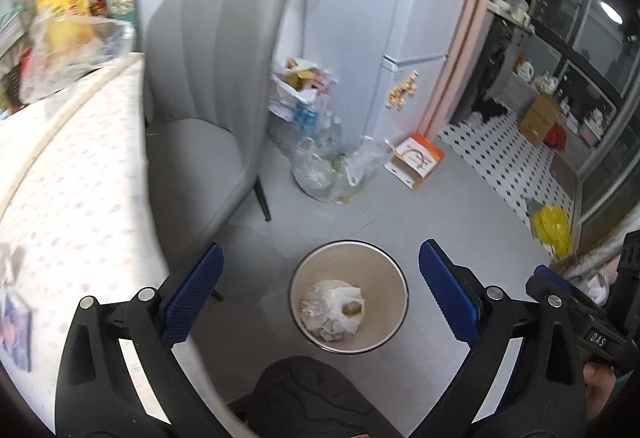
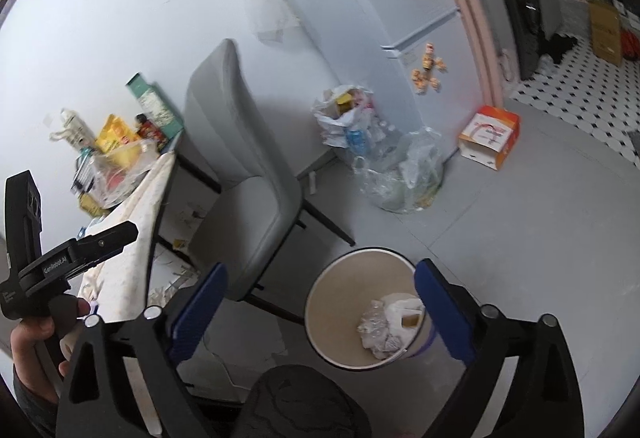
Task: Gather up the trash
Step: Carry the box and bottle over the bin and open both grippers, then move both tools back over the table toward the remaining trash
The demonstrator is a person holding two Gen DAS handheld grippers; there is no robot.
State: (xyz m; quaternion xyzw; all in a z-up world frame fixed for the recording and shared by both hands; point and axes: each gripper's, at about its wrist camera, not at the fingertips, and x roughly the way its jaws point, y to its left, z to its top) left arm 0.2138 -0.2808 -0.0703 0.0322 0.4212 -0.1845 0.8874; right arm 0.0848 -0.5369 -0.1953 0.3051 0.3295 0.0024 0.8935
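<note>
A round beige trash bin (image 1: 394, 280) stands on the grey floor below both grippers; it also shows in the right wrist view (image 2: 328, 302). Crumpled white tissue and clear plastic trash (image 1: 334, 308) lie at its bottom, also seen in the right wrist view (image 2: 386, 328). My left gripper (image 1: 320, 290) is open and empty, hovering above the bin. My right gripper (image 2: 318, 304) is open and empty, also above the bin, with its right finger over the rim. The right gripper's body (image 1: 592, 314) shows at the right of the left wrist view.
A grey chair (image 1: 208, 110) stands beside a table with a patterned cloth (image 1: 68, 174) at the left. Clear bags of bottles and rubbish (image 1: 320, 142) sit against the wall. An orange and white box (image 1: 418, 160) lies near the pink doorway. A yellow bag (image 1: 554, 228) lies at the right.
</note>
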